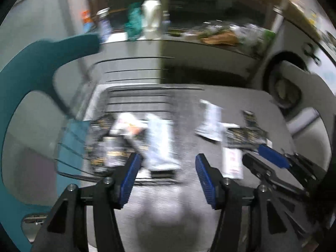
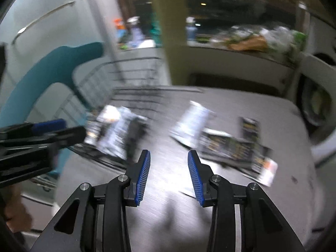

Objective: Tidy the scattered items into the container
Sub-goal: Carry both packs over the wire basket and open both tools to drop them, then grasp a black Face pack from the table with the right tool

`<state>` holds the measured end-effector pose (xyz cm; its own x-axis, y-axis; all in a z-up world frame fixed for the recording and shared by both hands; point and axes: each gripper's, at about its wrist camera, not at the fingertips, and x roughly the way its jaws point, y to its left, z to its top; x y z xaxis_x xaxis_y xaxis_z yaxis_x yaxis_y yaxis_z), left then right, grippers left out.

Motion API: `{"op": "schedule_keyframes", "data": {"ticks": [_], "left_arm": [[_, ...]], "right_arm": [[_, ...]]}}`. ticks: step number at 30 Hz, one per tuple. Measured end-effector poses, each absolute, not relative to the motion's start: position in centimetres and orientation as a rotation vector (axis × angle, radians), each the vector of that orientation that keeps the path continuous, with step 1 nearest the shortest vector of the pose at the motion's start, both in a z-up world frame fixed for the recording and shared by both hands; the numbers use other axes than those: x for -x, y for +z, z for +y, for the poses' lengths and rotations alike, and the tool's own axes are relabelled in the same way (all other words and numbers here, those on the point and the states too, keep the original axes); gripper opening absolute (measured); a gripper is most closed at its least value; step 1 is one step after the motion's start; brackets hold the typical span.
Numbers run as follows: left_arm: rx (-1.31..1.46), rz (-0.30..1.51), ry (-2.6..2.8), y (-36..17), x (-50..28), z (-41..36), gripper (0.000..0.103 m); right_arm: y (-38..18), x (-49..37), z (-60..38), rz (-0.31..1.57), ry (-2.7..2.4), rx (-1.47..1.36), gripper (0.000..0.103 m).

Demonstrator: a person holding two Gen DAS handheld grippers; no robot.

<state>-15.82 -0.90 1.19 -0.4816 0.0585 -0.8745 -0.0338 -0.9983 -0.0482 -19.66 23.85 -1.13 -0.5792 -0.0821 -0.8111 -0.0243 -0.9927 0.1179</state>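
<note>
A wire basket (image 1: 136,96) stands on the left part of the grey table (image 1: 168,205). Several packets lie in it, among them a white one (image 1: 159,145) and a dark one (image 1: 111,147). My left gripper (image 1: 168,155) hangs open over the basket's near rim, nothing between its pads. To the right on the table lie a white packet (image 2: 193,119), dark packets (image 2: 235,145) and a small white packet (image 1: 232,161). My right gripper (image 2: 169,151) is open and empty above bare table, between the basket (image 2: 130,96) and these loose packets. Both views are blurred.
A teal chair back (image 1: 31,73) curves round the basket's left side. Behind the table, a counter (image 1: 210,46) carries bottles and bags. A washing machine door (image 1: 283,84) is at the right. A hand (image 2: 16,214) shows at the lower left.
</note>
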Motion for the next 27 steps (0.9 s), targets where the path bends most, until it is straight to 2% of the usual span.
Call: {"op": "schedule_keyframes", "data": {"ticks": [5, 10, 20, 27], "left_arm": [[1.59, 0.064, 2.511, -1.6, 15.4, 7.3, 0.061], [1.672, 0.099, 2.462, -6.0, 17.6, 11.2, 0.061], [1.738, 0.06, 2.49, -8.8, 23.8, 10.9, 0.062], [1.762, -0.018, 2.478, -9.6, 24.3, 9.6, 0.063]], "right_arm": [[-3.8, 16.9, 29.6, -0.233, -2.814, -1.534, 0.038], [-6.5, 17.0, 32.8, -0.334, -2.819, -1.577, 0.038], [-7.8, 22.5, 35.1, -0.435, -2.89, -1.56, 0.038], [-9.6, 25.1, 35.3, -0.488, -2.892, -1.572, 0.038]]}}
